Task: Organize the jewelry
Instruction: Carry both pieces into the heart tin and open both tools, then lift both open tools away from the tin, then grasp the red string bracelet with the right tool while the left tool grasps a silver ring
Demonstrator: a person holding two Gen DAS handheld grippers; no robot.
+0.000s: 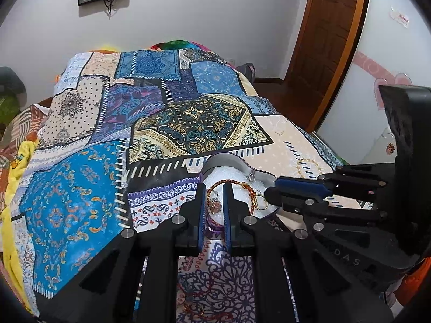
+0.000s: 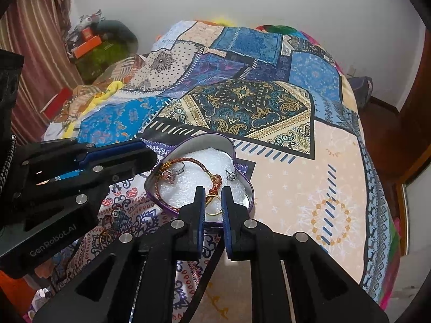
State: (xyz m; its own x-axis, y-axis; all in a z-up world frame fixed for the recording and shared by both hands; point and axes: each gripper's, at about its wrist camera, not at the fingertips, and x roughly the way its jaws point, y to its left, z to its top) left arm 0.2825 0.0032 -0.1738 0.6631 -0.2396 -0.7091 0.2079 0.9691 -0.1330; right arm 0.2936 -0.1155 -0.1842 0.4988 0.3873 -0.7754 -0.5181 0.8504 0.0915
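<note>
A heart-shaped purple tin (image 2: 243, 171) lined with white foam lies on the patterned bedspread; it also shows in the left wrist view (image 1: 229, 160). In it lie a red-and-gold braided bracelet (image 2: 188, 160), a ring with a pink stone (image 2: 172, 176), a small silver stud (image 2: 231, 176) and a thin gold ring (image 2: 214, 211). My right gripper (image 2: 214, 191) hovers over the tin's near edge, jaws slightly apart around the gold ring and the bracelet's clasp. My left gripper (image 1: 215, 189) hovers over the tin's left side, jaws slightly apart around the pink-stone ring (image 1: 215, 202). Neither visibly grips anything.
More jewelry lies on the bedspread outside the tin: a red cord and small ring (image 1: 199, 309), and small pieces (image 2: 110, 218) under the left gripper. Pillows and clutter (image 2: 89, 40) sit at the bed's far left. A wooden door (image 1: 323, 40) stands right.
</note>
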